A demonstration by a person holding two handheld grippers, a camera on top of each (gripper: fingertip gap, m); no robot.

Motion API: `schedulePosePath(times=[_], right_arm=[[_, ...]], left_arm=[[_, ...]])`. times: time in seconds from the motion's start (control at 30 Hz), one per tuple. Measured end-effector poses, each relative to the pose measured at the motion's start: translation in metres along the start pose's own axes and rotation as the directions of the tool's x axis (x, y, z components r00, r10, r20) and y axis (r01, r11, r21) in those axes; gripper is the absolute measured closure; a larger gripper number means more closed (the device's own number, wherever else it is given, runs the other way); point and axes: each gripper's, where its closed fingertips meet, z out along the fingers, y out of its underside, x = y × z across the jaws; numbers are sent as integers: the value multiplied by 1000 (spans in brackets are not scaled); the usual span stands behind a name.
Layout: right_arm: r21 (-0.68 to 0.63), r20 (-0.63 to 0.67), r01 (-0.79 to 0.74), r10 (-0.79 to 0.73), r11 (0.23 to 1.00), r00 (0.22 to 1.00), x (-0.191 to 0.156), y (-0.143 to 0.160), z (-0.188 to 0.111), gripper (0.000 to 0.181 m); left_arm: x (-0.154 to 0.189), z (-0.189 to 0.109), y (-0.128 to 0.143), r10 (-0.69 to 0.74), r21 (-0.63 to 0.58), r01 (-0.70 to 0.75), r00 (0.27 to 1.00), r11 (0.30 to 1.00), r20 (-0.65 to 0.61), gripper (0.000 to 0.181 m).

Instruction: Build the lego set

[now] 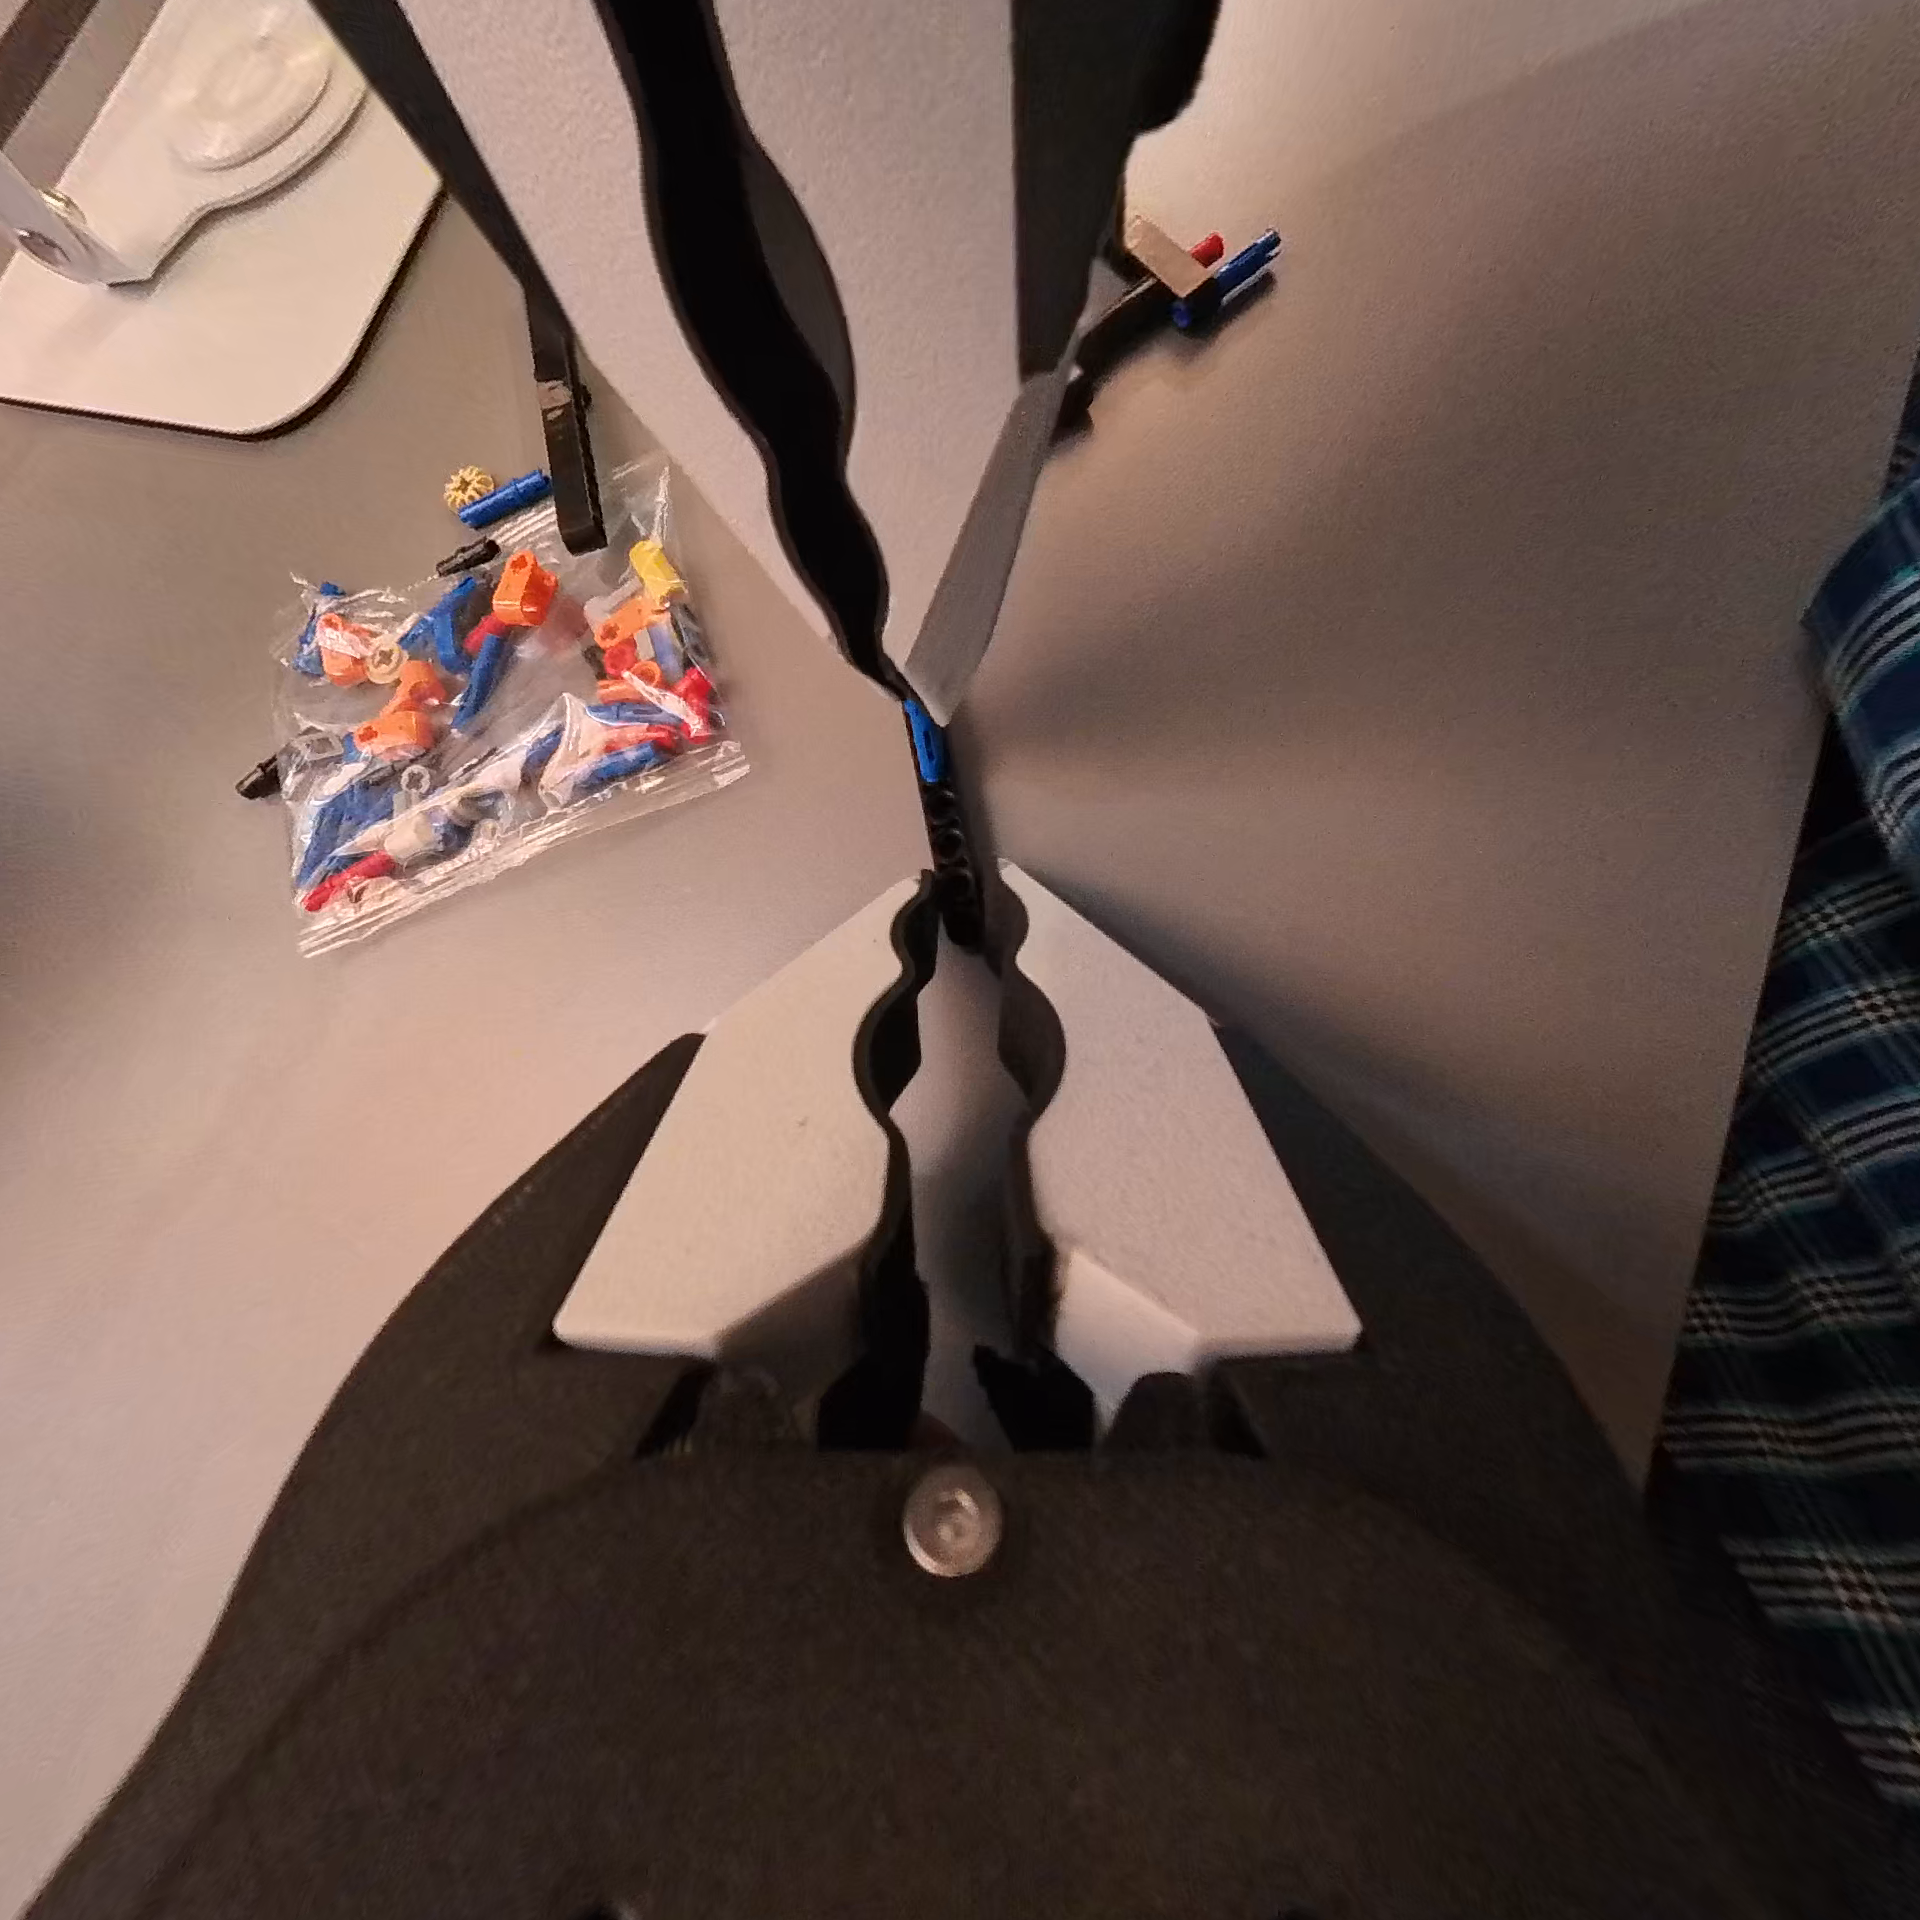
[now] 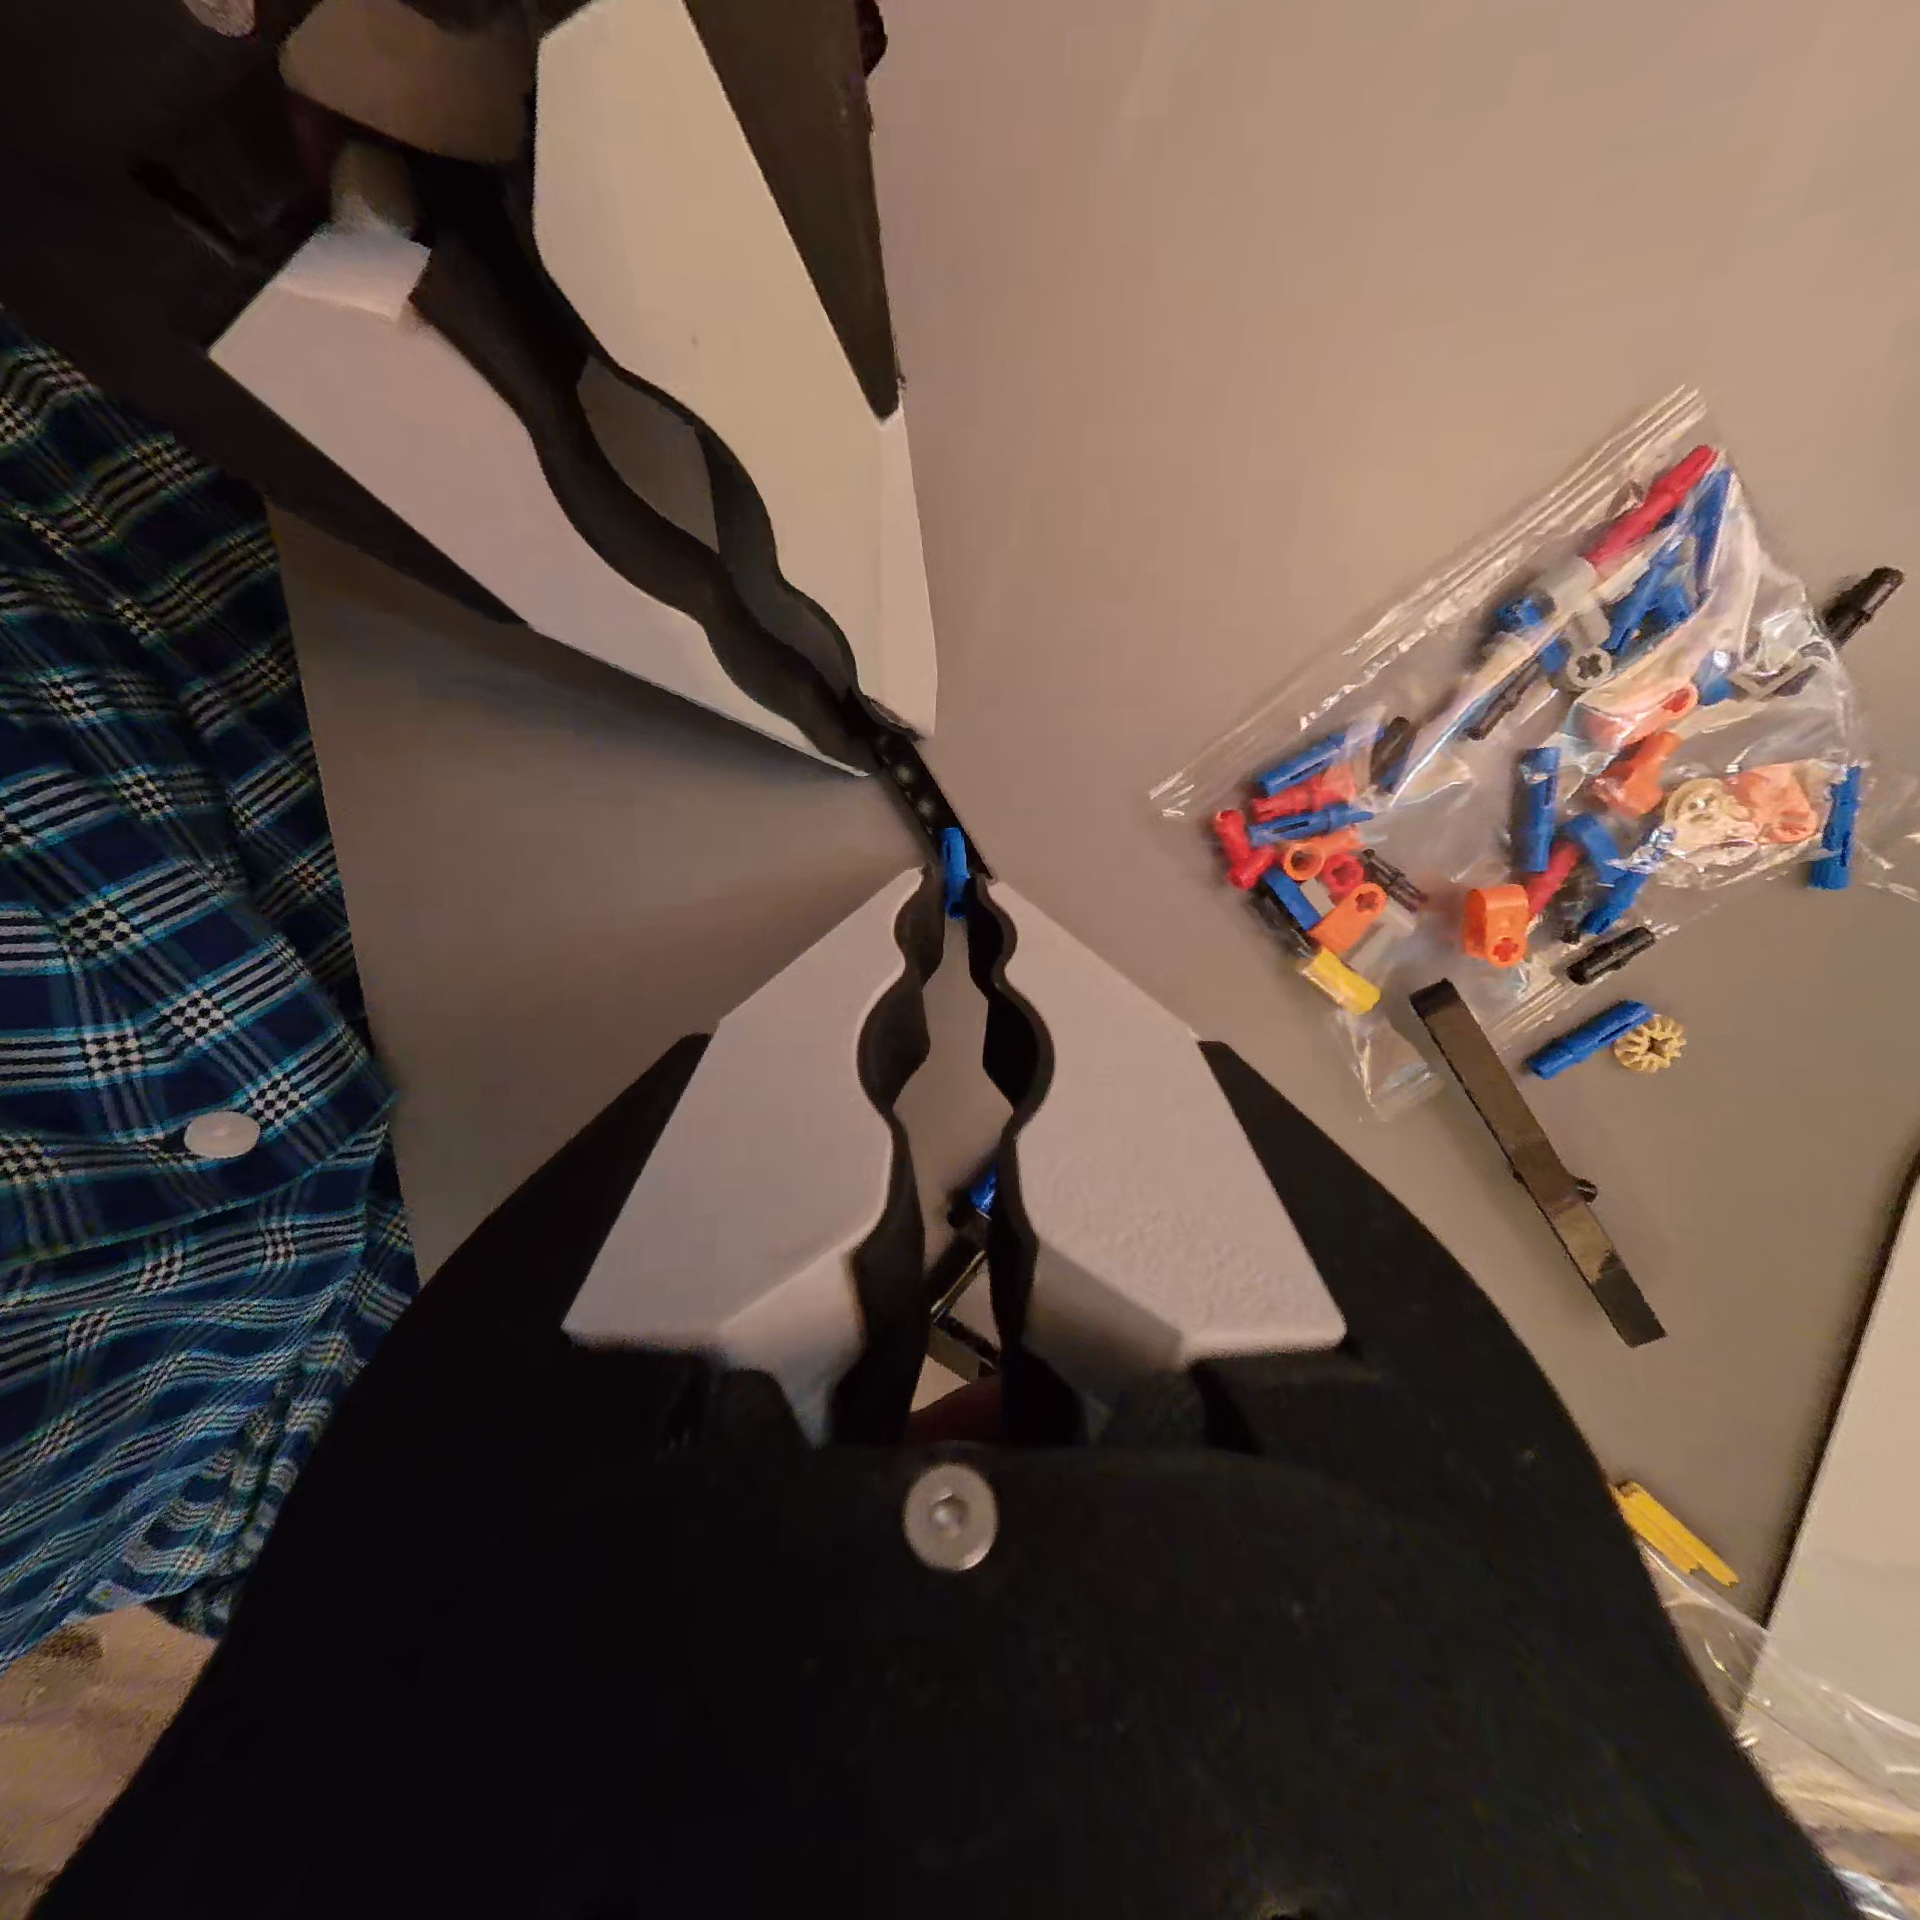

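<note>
Left wrist view: left gripper (image 1: 961, 914) fingers nearly closed, pinching a black holed lego beam (image 1: 951, 831) w/ a blue pin (image 1: 924, 740) at its far end. Right gripper (image 1: 902, 681) meets it tip to tip. Right wrist view: right gripper (image 2: 951, 894) fingers close together, nipping the blue pin (image 2: 952, 852) on the beam (image 2: 909, 774). Both up over the grey table (image 1: 1351, 727). Clear parts bag (image 1: 488, 707) lies off to the left, w/ a black long beam (image 1: 561, 436) on its edge & a small grey/red/blue sub-assembly (image 1: 1195, 265) further back. Plaid shirt (image 1: 1849, 935) at the edge.
</note>
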Motion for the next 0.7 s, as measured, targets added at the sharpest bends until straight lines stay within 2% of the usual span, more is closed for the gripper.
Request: schedulePosePath(times=[0.5, 0.7], right_arm=[[-92, -13, 2, -3, 996, 1000, 1, -10, 2, 180], [-50, -27, -21, 19, 999, 999, 1, -5, 1, 180]], left_arm=[[1, 0, 1, 14, -1, -14, 1000, 1000, 13, 175], [1, 0, 1, 18, -2, -18, 1000, 1000, 16, 175]])
